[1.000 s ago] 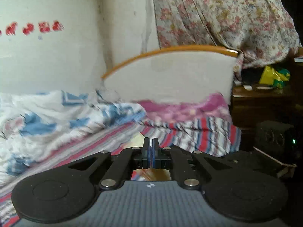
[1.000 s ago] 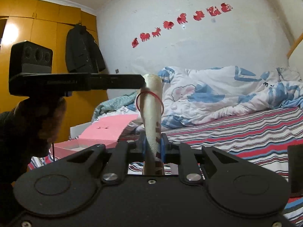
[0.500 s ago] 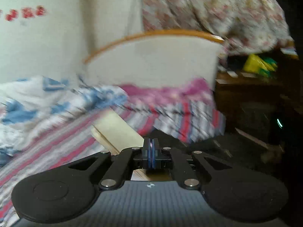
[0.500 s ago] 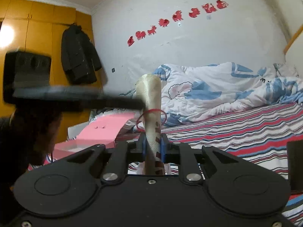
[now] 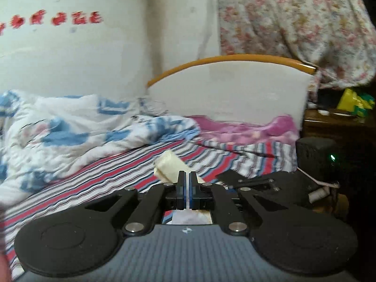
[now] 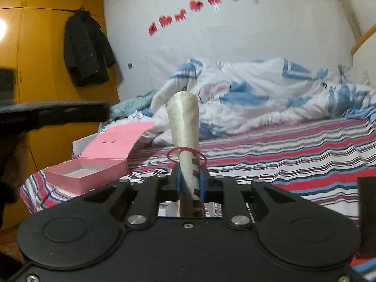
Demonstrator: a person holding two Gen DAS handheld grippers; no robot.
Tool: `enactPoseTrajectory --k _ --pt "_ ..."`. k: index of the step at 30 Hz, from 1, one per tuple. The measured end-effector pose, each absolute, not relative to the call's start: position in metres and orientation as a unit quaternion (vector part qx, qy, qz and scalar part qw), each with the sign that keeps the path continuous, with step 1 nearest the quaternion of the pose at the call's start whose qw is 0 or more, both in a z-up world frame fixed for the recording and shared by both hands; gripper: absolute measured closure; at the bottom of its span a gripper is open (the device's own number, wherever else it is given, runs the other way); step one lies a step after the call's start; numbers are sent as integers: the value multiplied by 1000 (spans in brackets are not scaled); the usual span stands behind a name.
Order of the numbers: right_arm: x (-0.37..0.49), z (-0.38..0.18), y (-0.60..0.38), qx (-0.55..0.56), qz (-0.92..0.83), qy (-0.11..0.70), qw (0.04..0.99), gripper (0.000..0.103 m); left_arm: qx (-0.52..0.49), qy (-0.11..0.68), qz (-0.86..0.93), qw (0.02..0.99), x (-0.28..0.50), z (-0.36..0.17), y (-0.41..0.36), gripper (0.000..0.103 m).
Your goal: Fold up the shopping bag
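Rolled cream shopping bag (image 6: 185, 127) stands upright between the right gripper (image 6: 190, 178) pads, clamped near its lower end, above the striped bed (image 6: 293, 155); a red rubber band (image 6: 186, 155) loosely rings it. Left gripper (image 5: 187, 188) is fully closed, empty.

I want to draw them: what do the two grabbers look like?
Both are black. Each left gripper and right gripper has two round discs, silver bolts on angled links, and blue pads on its fingers. The left one has a grey ribbed body.
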State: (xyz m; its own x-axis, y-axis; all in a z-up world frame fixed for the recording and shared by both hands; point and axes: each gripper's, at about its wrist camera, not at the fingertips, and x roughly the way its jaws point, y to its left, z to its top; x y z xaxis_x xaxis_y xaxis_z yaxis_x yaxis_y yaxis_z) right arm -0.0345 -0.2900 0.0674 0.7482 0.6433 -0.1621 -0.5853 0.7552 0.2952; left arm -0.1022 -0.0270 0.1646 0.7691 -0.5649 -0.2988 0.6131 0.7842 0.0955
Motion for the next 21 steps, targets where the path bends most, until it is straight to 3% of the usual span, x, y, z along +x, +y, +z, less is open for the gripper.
enactPoseTrajectory --k 2,4,9,16,21 --pt "-11 69 -279 133 335 157 919 80 86 134 -297 942 -101 162 -17 102" --pt "10 68 -266 149 333 193 911 55 78 140 -279 947 -98 160 -6 102" --pt "22 67 -246 128 321 217 913 42 60 152 -250 954 -91 155 19 102" --pt "-3 75 -270 126 277 188 934 35 37 166 -249 954 -75 148 27 102" --pt "-27 66 -300 154 229 182 944 20 -4 237 -263 935 -47 135 11 101"
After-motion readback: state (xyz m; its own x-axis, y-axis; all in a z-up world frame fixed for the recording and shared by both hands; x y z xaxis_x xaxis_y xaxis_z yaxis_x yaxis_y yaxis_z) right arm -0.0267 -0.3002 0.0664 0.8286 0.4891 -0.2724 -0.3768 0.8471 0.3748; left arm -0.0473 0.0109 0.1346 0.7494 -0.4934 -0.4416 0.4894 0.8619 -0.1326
